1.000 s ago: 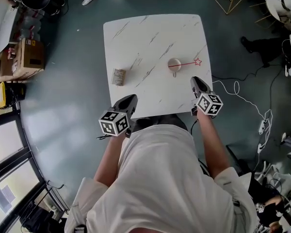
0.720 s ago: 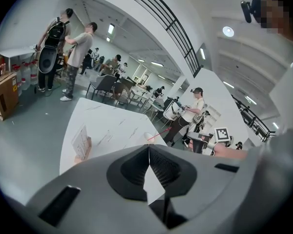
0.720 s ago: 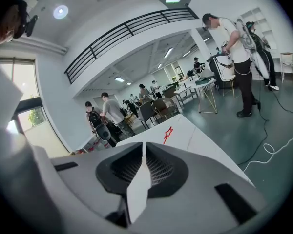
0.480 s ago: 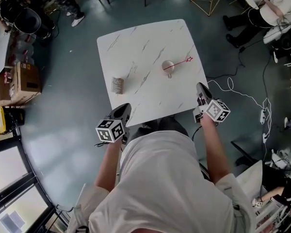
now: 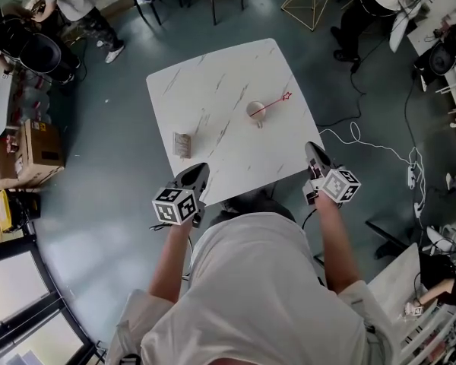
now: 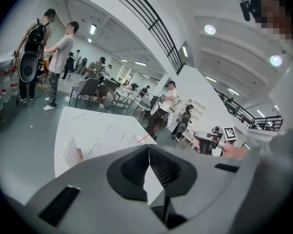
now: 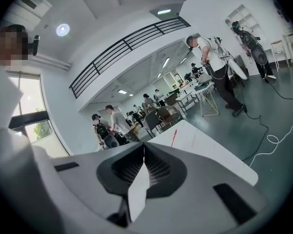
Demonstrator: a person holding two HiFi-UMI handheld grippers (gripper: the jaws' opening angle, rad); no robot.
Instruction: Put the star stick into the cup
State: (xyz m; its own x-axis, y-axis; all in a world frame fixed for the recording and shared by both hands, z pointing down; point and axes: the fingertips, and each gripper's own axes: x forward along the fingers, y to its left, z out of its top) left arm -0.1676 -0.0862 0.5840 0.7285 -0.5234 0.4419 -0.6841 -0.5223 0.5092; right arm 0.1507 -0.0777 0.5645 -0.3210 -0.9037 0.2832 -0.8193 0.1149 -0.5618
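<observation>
The white cup (image 5: 255, 111) stands on the marble table (image 5: 213, 74), right of its middle. The red star stick (image 5: 272, 104) leans in the cup, its star end poking out to the upper right. In the right gripper view the star stick (image 7: 174, 137) shows as a thin red line above the jaws. Both grippers hang off the table's near edge and hold nothing. My left gripper (image 5: 198, 170) is shut, its jaws meeting in a line (image 6: 148, 147). My right gripper (image 5: 311, 147) is shut too, jaws together (image 7: 144, 147).
A small brown block (image 5: 182, 144) sits on the table's left part. A cardboard box (image 5: 36, 141) stands on the floor at the left. White cables (image 5: 365, 147) trail on the floor at the right. People, chairs and a gold wire frame (image 5: 304, 2) stand beyond the table.
Both grippers have drawn back from the table toward my body, the right one off the table's edge. The table now looks smaller and farther. The stick stays in the cup.
</observation>
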